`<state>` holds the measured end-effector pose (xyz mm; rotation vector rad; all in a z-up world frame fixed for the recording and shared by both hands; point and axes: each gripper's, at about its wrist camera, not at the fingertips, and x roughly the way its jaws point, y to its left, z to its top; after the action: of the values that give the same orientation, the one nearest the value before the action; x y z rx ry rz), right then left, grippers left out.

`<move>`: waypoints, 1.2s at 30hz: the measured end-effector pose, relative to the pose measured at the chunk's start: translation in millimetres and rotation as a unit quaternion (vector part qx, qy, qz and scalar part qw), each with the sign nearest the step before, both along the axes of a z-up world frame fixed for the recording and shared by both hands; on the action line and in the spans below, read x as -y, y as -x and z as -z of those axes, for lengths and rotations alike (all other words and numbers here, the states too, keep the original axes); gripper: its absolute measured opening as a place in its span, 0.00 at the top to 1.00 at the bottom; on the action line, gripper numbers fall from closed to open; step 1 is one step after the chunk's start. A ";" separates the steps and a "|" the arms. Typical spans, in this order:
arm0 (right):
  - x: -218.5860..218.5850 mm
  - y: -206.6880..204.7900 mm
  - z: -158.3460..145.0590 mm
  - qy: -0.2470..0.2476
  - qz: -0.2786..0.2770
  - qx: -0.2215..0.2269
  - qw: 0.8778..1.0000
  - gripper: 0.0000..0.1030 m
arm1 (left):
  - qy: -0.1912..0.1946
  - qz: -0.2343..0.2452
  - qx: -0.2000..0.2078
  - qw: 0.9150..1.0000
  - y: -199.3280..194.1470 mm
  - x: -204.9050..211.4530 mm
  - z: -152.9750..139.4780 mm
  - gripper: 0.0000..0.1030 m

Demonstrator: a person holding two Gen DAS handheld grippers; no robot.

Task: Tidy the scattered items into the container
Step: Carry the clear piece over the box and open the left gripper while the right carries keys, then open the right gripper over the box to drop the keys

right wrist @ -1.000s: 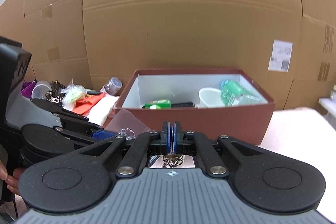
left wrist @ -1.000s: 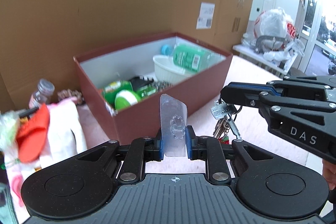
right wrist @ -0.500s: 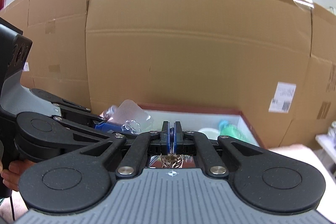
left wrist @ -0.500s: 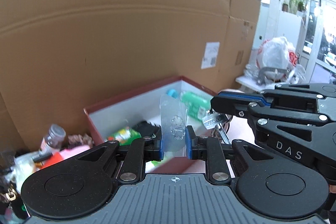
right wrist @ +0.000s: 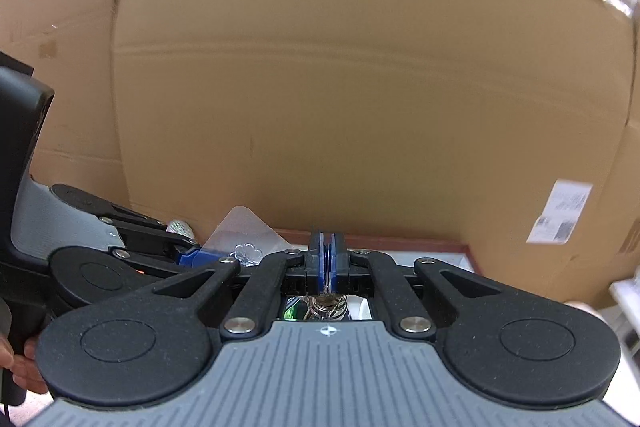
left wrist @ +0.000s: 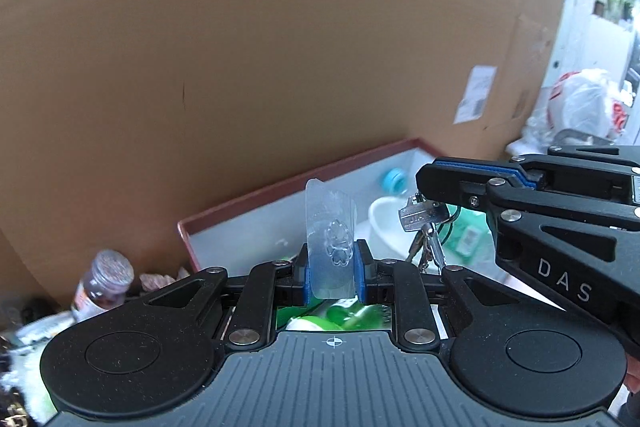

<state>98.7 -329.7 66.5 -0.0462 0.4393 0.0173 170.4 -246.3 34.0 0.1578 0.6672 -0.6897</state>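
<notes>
My left gripper (left wrist: 331,269) is shut on a clear plastic adhesive hook (left wrist: 330,227) with a clover shape, held upright above the red-brown box (left wrist: 240,205). My right gripper (right wrist: 327,261) is shut on a bunch of keys (left wrist: 422,227), which hangs from its tip over the box in the left wrist view; the key ring (right wrist: 326,303) shows just under the pads. The box holds a white bowl (left wrist: 380,217), a green bottle (left wrist: 466,235) with a blue cap (left wrist: 394,179) and green items (left wrist: 340,315). The clear hook also shows in the right wrist view (right wrist: 244,233).
A tall cardboard wall (left wrist: 280,47) stands right behind the box. Left of the box lie a small jar (left wrist: 102,279) and blurred loose items (left wrist: 36,331). A white plastic bag (left wrist: 584,103) sits at the far right.
Both grippers moved forward and up over the box, still holding the hook and the keys. The box now lies directly beneath both grippers.
</notes>
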 end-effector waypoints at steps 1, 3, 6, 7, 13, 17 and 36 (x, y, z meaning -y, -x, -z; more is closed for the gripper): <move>2.3 -7.3 5.1 -0.005 0.001 -0.007 1.000 0.96 | -0.003 -0.002 -0.005 1.000 -5.3 1.4 5.5 0.85; 5.7 -20.6 14.7 -0.012 0.001 -0.020 1.000 0.96 | -0.008 -0.009 -0.014 1.000 -15.3 3.8 14.5 0.84; 8.9 -38.6 25.9 -0.017 0.002 -0.034 0.999 0.96 | -0.014 -0.016 -0.023 0.999 -27.7 7.2 21.9 0.81; 10.0 -44.0 28.8 -0.018 0.003 -0.037 0.999 0.96 | -0.014 -0.019 -0.025 0.999 -30.5 7.8 23.1 0.59; 24.8 -57.3 37.7 -0.048 0.007 -0.038 0.998 0.45 | 0.019 -0.023 -0.010 0.999 -22.6 -3.8 23.8 0.04; 33.2 -40.8 37.5 -0.063 0.012 -0.013 0.998 0.16 | 0.023 -0.013 0.031 0.999 -2.4 -5.3 19.3 0.00; 15.4 20.6 30.2 -0.128 -0.010 0.003 0.992 0.01 | -0.013 -0.083 0.005 0.996 57.0 -37.2 16.3 0.00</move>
<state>78.1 -345.1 36.3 0.2030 0.4283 0.0926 113.4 -209.1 17.8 0.1280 0.6716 -0.5203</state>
